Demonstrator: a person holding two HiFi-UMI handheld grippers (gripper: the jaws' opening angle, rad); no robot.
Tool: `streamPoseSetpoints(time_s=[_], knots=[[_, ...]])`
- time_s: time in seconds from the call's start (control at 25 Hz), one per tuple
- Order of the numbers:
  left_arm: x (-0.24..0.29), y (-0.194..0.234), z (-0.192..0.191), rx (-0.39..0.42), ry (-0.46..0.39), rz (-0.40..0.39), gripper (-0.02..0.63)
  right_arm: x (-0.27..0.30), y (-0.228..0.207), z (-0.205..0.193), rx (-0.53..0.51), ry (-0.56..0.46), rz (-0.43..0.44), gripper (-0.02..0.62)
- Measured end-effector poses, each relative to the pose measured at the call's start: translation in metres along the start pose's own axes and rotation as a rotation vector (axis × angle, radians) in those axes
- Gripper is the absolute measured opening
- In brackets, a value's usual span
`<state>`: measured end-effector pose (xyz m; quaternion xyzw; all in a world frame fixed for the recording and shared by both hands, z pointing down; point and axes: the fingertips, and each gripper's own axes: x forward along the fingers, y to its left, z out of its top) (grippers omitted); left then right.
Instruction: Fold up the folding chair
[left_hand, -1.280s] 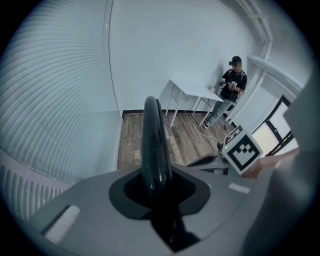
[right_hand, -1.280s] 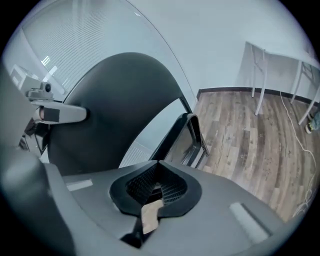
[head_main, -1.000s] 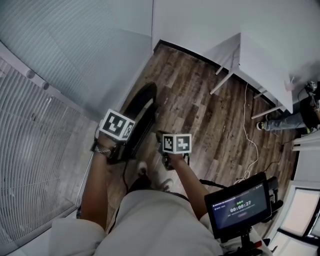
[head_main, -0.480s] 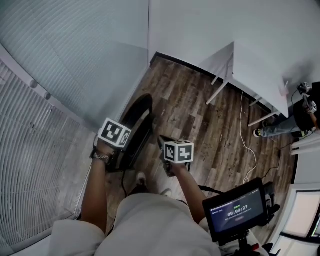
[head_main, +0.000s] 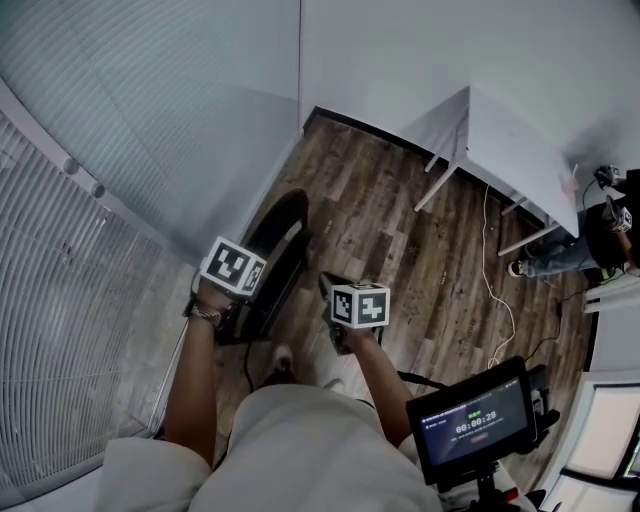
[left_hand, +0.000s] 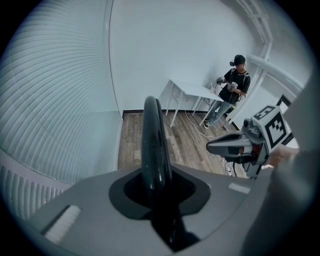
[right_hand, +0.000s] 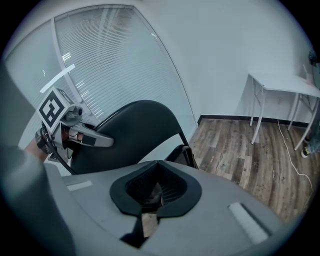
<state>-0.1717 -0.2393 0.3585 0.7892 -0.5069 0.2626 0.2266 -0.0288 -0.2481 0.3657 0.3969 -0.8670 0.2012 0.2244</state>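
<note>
Wood floor (head_main: 400, 220) below: left tool (left_hand: 158, 199) clamps chair (head_main: 277, 216), right tool (right_hand: 150, 196) hangs closed.

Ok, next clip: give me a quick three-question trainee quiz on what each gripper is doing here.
1. True or false: the right gripper is clamped on the folding chair.
2. What sits between the left gripper's jaws? A a cable; B the chair's black backrest edge; C nothing.
3. Which other piece of furniture is in view?
Key: 1 false, it is shut and empty. 2 B. 3 the white table.
</note>
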Motion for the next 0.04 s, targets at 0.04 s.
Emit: streamPoseSetpoints(time_s=[0.04], knots=[[0.0001, 0.0011, 0.0001, 0.001, -0.001, 0.000, 0.055, 0.0017, 0.0010, -0.0001, 0.001, -0.001, 0.003, 0.000]])
